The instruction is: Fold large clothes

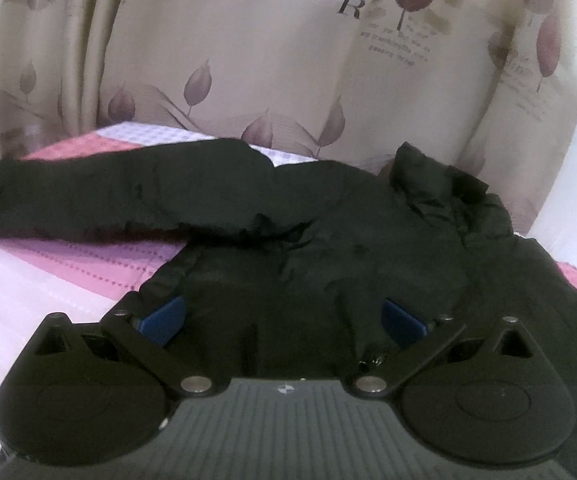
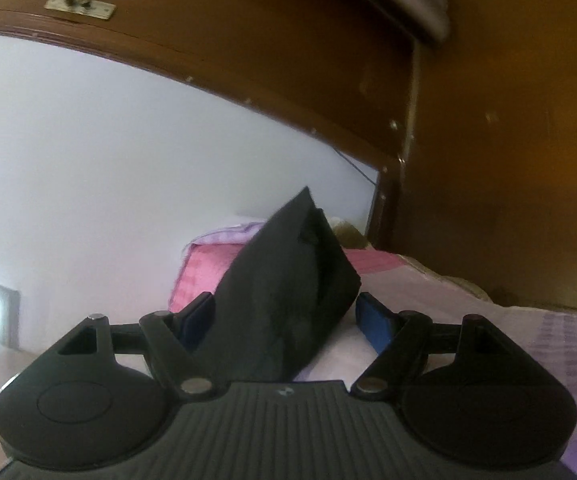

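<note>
Jacket [image 1: 328, 240], one; grippers [image 1: 282, 320], two.

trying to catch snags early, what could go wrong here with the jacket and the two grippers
1. The left gripper is wide open over the jacket; closing here may pinch only the top layer, so the body drags unevenly.
2. One sleeve lies stretched out sideways on the bed; it may trail or twist during a fold.
3. The right gripper has a jacket part between its jaws, but its right finger looks clear of the fabric, so the grip may miss.
</note>
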Available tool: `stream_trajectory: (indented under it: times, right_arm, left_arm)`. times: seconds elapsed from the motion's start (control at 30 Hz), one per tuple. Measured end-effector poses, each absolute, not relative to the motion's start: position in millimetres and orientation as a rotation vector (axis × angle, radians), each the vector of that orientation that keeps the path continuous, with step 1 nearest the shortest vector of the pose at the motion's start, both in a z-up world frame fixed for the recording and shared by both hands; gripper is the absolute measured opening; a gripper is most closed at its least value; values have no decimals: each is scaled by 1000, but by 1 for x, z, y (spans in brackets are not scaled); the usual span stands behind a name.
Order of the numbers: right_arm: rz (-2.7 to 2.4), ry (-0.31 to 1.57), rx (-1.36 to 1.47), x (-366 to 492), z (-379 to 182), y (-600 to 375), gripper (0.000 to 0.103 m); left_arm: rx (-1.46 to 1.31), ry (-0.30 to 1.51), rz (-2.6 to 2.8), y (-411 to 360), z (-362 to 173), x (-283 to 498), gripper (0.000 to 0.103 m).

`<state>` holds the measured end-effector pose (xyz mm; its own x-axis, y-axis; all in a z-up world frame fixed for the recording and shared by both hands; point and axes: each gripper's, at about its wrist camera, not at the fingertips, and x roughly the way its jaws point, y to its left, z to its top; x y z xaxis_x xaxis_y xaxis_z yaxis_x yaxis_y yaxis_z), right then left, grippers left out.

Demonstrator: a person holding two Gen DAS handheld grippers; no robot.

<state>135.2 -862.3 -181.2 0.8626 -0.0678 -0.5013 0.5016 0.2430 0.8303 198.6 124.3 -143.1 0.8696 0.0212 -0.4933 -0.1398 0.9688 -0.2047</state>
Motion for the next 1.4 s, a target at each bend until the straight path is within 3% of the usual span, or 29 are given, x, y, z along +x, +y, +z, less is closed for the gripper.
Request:
stream_trajectory:
  times: [0.03,0.13,0.17,0.33,0.57,0.73,0.87,1.1,1.4]
  right_arm:
    - [-390,411,1270,140,-183,-862,46]
    - [-405,415,1154,153,-172,-861,15]
    - [-404,395,1138,154,-166,-860,13]
    - [-302,281,1082,172,-98,-837,11]
    - [-16,180,926,233,28,-734,11]
    - [226,183,875,276,66,-626,11]
    - [378,251,835,305,56,-535,11]
    - [509,430,803,335,-14,-406,11]
    - [480,625,617,337,-103,-319,11]
  left_arm:
    - [-240,517,86,124,-144,200,103]
    - [-238,520,86,123,-144,201,103]
    - [-240,522,85,123,-144,200,103]
    - [-270,518,74,127,-145,201,103]
    - [-348,485,53,137,-146,197,103]
    - [-421,456,33,146,-147,192,103]
    - [-472,433,22,152,-149,188,103]
    - [-518,410,9,159,-151,185,103]
    - [-556,390,-2,164,-152,183,103]
